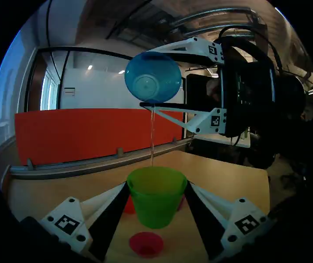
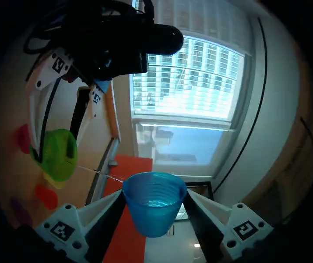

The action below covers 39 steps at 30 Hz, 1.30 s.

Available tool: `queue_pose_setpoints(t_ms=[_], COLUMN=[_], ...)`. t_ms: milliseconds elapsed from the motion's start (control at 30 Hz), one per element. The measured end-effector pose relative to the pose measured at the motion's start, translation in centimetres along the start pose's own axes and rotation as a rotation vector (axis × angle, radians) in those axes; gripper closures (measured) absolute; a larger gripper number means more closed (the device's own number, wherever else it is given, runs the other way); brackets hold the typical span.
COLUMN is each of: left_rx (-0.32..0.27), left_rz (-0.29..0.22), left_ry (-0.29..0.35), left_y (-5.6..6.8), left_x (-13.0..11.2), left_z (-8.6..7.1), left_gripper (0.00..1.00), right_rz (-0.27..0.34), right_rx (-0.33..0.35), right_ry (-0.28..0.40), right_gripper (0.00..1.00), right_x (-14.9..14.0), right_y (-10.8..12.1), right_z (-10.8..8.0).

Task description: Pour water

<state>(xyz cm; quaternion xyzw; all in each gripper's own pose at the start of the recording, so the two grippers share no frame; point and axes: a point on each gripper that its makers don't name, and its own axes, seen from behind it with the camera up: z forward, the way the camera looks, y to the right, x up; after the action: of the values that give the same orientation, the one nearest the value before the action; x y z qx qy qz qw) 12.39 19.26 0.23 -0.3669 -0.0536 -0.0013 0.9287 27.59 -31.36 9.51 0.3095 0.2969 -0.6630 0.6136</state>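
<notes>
Above a wooden table (image 1: 230, 179), the right gripper (image 1: 142, 79) is clamping a tilted blue cup (image 1: 156, 85) directly over the upright green cup (image 1: 156, 206) that the left gripper (image 1: 156, 187) is squeezing, and a thin water stream (image 1: 152, 136) is falling into it.

Both clamped — left gripper (image 1: 156, 195) upright, right gripper (image 2: 155, 204) tipped above it.

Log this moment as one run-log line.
phase: pouring | right tool: shut on blue cup, tipped | left tool: shut on green cup, upright | water stream: entering green cup
</notes>
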Motion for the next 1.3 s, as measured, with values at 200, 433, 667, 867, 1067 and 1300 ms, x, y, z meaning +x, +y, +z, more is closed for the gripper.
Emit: queue_pose_setpoints(t_ms=[200,433,667,867,1067,1300], left_rx=[0.000,0.003,0.001,0.003,0.007,0.012], left_rz=[0.000,-0.002,0.000,-0.001,0.000,0.002], left_ry=[0.001,0.002,0.003,0.004,0.006,0.008], left_y=[0.0,-0.2,-0.1,-0.2,-0.3,-0.5], left_x=[-0.1,0.0,0.1,0.1,0.2,0.3], left_z=[0.0,0.0,-0.1,-0.2,-0.2,-0.2], left_gripper=[0.13,0.13,0.13,0.13,0.13,0.13], right_rz=[-0.020,-0.025,-0.001,0.080,0.236,0.462], right_rx=[0.002,0.003,0.007,-0.002,-0.010,-0.009], right_ry=[0.005,0.005,0.006,0.014,0.020,0.034], right_gripper=[0.10,0.10,0.10,0.10,0.11,0.10], right_x=[0.2,0.2,0.3,0.5,0.4,0.8], right_y=[0.0,0.0,-0.2,0.1,0.4,0.3], right_z=[0.0,0.0,-0.1,-0.4,-1.0,-1.6])
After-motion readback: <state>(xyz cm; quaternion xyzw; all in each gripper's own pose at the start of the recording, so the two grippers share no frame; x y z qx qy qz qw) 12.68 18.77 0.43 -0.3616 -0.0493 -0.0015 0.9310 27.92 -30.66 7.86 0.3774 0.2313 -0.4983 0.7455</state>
